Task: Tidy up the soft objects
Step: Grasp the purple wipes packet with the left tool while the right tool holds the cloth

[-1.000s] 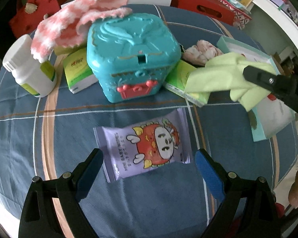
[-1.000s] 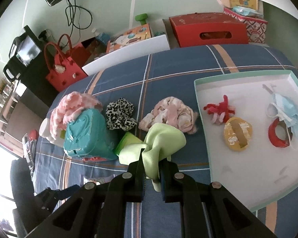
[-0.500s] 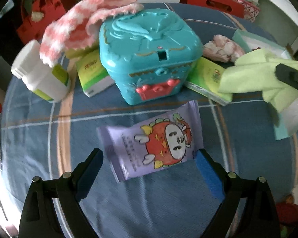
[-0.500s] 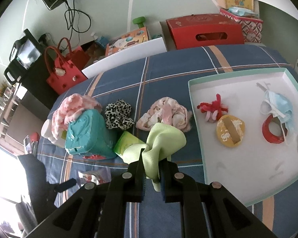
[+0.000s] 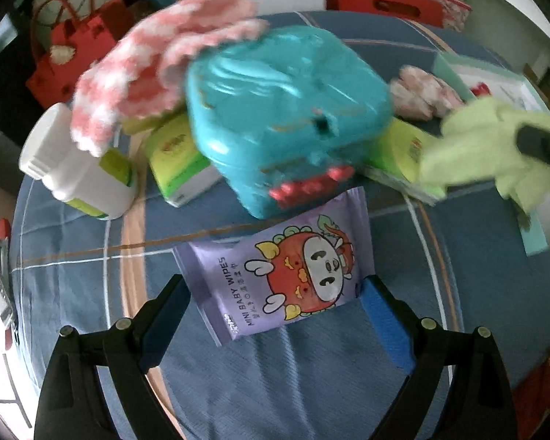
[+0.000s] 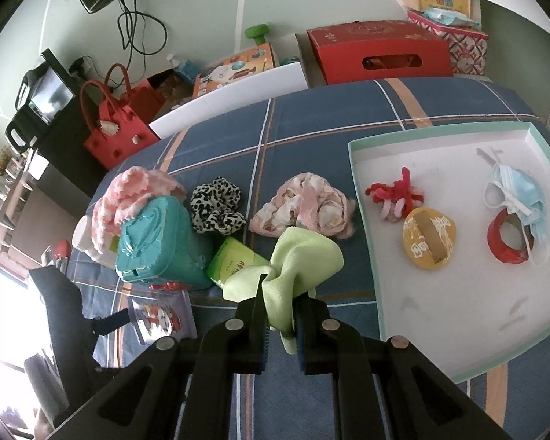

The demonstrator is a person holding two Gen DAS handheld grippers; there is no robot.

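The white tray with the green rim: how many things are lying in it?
4 in the tray: a red-and-pink fuzzy tie nearest the cloths, a yellow round pad below it, a red ring, and a blue face mask draped over the ring. Something small could hide under the mask.

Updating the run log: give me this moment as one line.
right gripper: shut on light green cloth | left gripper: open, straddling purple baby wipes pack | mint-rimmed white tray: cloth not in

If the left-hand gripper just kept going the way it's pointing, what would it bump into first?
Most likely the purple baby wipes pack, which lies on the blue tablecloth between the open fingers of the left gripper. Depth is hard to judge.
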